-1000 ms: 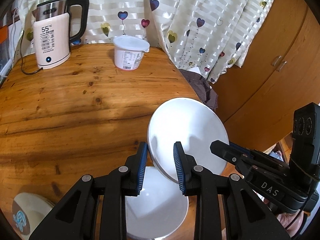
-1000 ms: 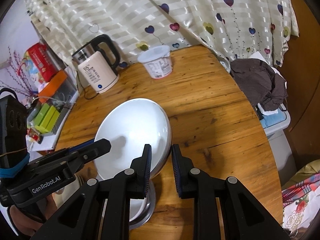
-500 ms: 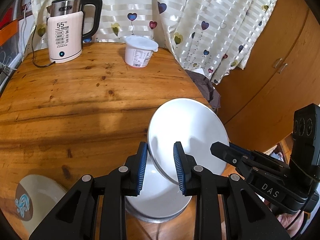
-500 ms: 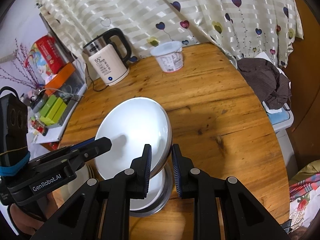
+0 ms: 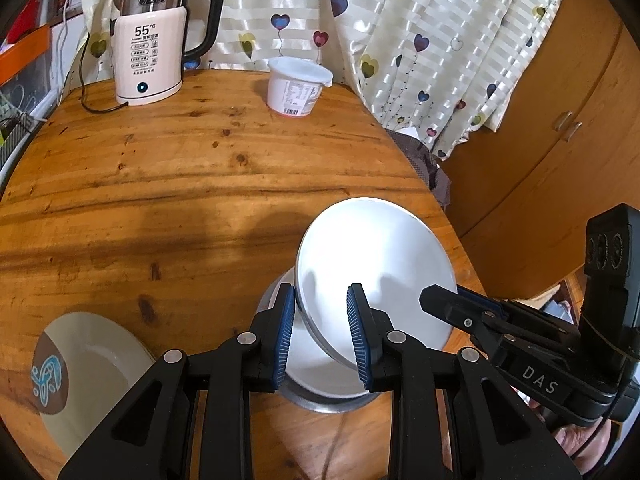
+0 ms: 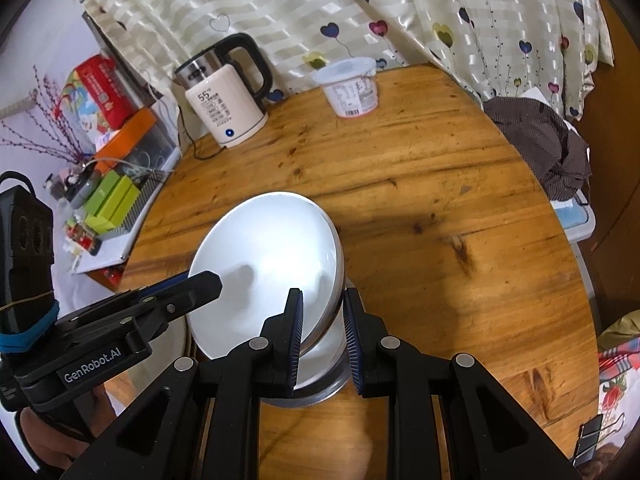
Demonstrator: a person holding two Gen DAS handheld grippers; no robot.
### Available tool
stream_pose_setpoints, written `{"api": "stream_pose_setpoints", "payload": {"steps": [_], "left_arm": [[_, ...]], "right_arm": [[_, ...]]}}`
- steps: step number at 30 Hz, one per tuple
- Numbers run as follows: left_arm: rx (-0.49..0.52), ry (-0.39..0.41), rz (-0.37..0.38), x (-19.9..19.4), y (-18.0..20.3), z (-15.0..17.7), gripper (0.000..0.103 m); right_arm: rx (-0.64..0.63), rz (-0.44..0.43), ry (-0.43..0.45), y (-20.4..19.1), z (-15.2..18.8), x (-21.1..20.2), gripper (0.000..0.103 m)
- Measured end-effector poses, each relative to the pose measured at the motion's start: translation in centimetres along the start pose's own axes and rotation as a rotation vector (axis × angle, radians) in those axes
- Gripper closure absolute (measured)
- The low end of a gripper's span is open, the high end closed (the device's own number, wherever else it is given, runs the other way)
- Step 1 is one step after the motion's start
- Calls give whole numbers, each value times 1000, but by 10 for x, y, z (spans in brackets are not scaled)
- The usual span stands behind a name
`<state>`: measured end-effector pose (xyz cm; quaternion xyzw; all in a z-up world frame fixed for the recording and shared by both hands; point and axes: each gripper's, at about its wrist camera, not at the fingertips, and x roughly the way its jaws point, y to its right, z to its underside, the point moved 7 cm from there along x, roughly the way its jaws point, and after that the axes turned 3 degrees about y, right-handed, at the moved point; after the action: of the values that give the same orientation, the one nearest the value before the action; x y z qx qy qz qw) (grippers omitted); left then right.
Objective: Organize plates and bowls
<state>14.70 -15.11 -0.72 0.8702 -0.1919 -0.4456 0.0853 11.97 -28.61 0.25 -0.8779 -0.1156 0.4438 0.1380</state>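
Left tongs (image 5: 322, 330) clamped on the left edge of a white plate (image 5: 376, 276), blue pads pressing the rim from both sides at lower centre of the left wrist view. Right tongs (image 6: 322, 334) closed on the opposite edge of the same white plate (image 6: 266, 268), at lower centre of the right wrist view. Plate round, plain, glossy white, with a thin grey rim; held tilted between the two tools, its far edge raised. Hangs just above a metal bowl (image 5: 320, 384) with a pale inside, set on the round wooden table (image 5: 160, 184) near its front edge; cannot tell whether plate and bowl touch.

Both tools angled steeply down toward the table, coming in from opposite sides so that each appears in the other's view: right tool at right of the left wrist view, left tool at lower left of the right wrist view, part of a hand (image 6: 44, 440) below it.

Cream plate with a brown and blue mark (image 5: 88, 372) flat on the table at lower left of the left wrist view. Electric kettle (image 5: 154, 42) and white lidded tub (image 5: 296, 86) at the table's far edge, before a heart-patterned curtain (image 5: 400, 20).
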Motion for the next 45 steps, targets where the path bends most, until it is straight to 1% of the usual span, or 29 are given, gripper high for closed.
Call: {"api": "stream_pose_setpoints", "payload": {"steps": [8, 22, 31, 36, 45], "left_arm": [[-11, -26, -15, 6, -7, 11, 75], [-13, -54, -42, 12, -11, 21, 75], [-11, -61, -53, 16, -11, 23, 75], [-14, -64, -54, 17, -12, 24, 75], [-18, -64, -53, 17, -13, 25, 75]], "right_arm": [[2, 1, -44, 2, 12, 12, 83], [-11, 8, -85, 3, 20, 22, 83], [-23, 13, -86, 2, 19, 24, 83], [-51, 27, -81, 0, 20, 24, 81], [-77, 47, -71, -1, 20, 26, 81]]}}
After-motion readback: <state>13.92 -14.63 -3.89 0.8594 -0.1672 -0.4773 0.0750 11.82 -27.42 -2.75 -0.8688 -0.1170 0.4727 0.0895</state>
